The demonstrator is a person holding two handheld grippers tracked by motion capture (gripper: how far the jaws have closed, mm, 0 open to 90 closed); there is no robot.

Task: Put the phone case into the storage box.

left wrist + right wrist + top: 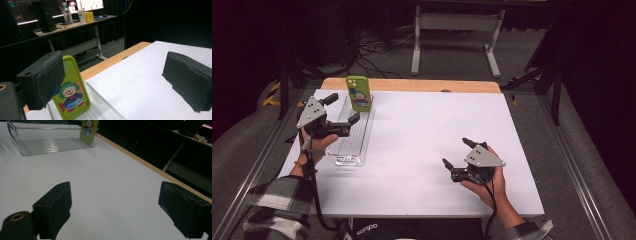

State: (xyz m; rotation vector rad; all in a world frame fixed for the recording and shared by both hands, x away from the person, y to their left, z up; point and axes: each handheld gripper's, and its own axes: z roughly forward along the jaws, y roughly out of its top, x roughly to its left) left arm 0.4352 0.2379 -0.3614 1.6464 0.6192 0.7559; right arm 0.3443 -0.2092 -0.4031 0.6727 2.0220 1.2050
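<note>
Phone [359,92]: green case with a cartoon clown, standing upright at the far end of the clear tray [343,150], near the table's [432,130] far left corner. Left gripper [343,109] just beside it, jaws apart, empty. Right gripper [458,152] near the front edge, jaws apart, empty.

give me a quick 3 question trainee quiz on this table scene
1. True or false: the left gripper is shut on the phone case.
2. The phone case stands in: A) the clear tray B) a box C) the bare table.
3. Fill in: the right gripper has its jaws ____ over the table.

Key: 1 false; 2 A; 3 open.
</note>
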